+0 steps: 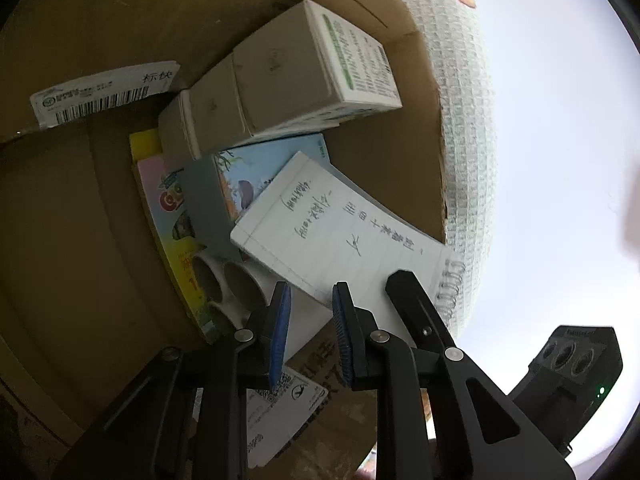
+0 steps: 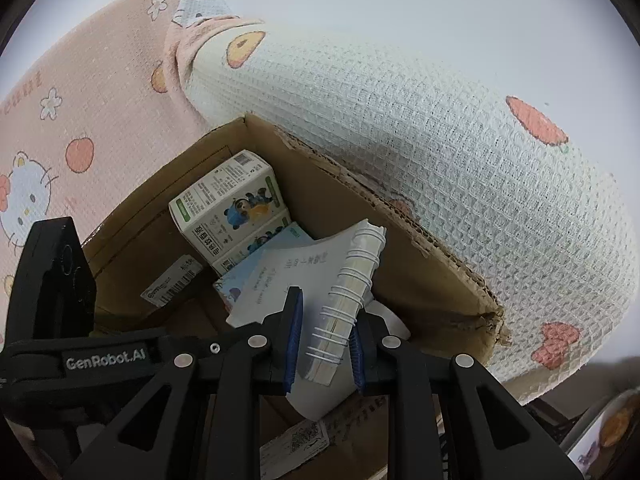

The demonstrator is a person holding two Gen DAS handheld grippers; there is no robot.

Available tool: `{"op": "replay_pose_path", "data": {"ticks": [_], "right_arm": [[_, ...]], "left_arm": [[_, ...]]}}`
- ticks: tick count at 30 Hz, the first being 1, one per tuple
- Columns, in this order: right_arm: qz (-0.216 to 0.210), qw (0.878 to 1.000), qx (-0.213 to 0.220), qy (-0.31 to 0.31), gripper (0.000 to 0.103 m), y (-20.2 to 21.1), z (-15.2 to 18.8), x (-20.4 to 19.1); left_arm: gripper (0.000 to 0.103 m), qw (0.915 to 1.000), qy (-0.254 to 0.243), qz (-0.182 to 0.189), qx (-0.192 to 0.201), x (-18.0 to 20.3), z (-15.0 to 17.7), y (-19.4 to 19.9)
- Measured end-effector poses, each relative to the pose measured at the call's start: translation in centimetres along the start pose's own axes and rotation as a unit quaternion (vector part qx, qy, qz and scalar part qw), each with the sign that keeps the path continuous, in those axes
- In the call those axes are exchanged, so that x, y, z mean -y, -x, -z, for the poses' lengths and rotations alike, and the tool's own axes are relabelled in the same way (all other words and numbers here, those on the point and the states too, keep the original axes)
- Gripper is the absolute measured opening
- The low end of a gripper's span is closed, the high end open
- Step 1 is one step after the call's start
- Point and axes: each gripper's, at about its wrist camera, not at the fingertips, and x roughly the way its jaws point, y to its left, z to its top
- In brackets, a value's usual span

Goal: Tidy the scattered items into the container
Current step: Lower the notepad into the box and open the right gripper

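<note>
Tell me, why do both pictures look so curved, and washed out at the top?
Left wrist view: the fisheye lens bends the cardboard box into arcs, and the background beyond it is blown out white. Right wrist view: the same bulge, dark corners, but the spiral notebook between the pads stays sharp.

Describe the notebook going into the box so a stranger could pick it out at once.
Find the open cardboard box beside the white waffle-weave cloth. Among the printed cartons and picture books inside, the spiral notebook leans over the near edge, its bound edge clamped in the right gripper. Only it has a white wire coil and handwritten lined pages.
</note>
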Motion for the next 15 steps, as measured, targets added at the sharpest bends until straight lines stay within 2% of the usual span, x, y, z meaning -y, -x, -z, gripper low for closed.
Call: {"op": "replay_pose_path", "data": {"ticks": [9,11,15], "right_arm": [[-0.015,1.0,-0.026,-0.005,0.021,-0.47,0.06,0.41],[-0.012,0.999,-0.046,0.005,0.029,-0.67,0.15,0.27],[-0.005,0.998,-0.068,0.007,0.038,-0.64,0.34,0.54]], "left_arm": [[0.021,0.9999,0.001,-0.009,0.011,0.17,0.03,0.01],[0.021,0.9999,0.001,-0.008,0.008,0.08,-0.12,-0.1],[0.02,0.9997,0.004,-0.012,0.02,-0.14,-0.18,0.36]]}}
